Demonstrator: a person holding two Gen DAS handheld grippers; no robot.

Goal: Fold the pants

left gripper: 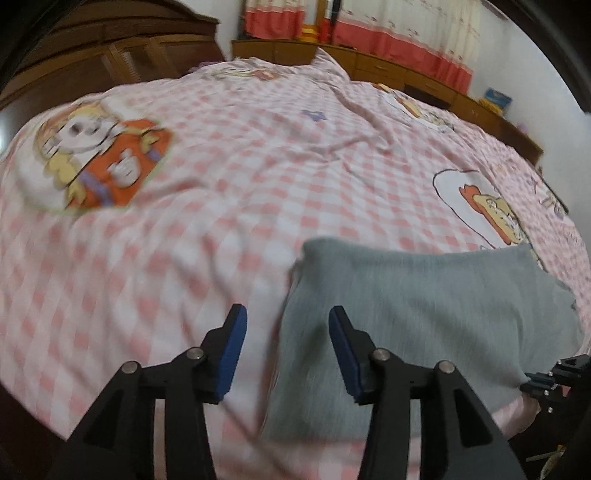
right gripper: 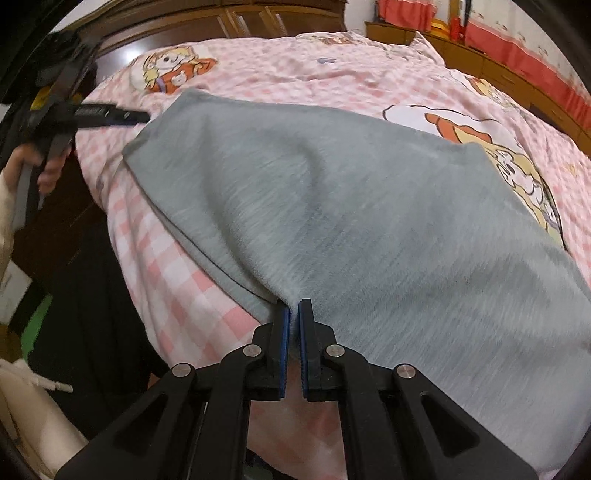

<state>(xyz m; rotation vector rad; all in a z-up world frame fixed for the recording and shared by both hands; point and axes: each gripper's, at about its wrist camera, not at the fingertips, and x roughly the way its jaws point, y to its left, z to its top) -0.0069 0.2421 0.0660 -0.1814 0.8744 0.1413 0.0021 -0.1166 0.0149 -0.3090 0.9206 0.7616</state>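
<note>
Grey pants (right gripper: 332,206) lie folded flat on a bed with a pink checked sheet (right gripper: 177,266). In the right wrist view my right gripper (right gripper: 294,306) is shut on the near edge of the pants, the cloth pinched between its blue pads. In the left wrist view the pants (left gripper: 424,306) lie at the lower right. My left gripper (left gripper: 286,317) stands open above their left edge, with no cloth pressed between its blue pads. The left gripper (right gripper: 136,116) also shows at the far left corner of the pants in the right wrist view, held by a hand (right gripper: 48,173).
Cartoon prints (left gripper: 99,162) mark the sheet. A dark wooden headboard (left gripper: 110,55) and a low wooden shelf (left gripper: 406,74) with red and white curtains (left gripper: 388,33) stand beyond the bed. The bed's near edge drops to dark floor at the left of the right wrist view.
</note>
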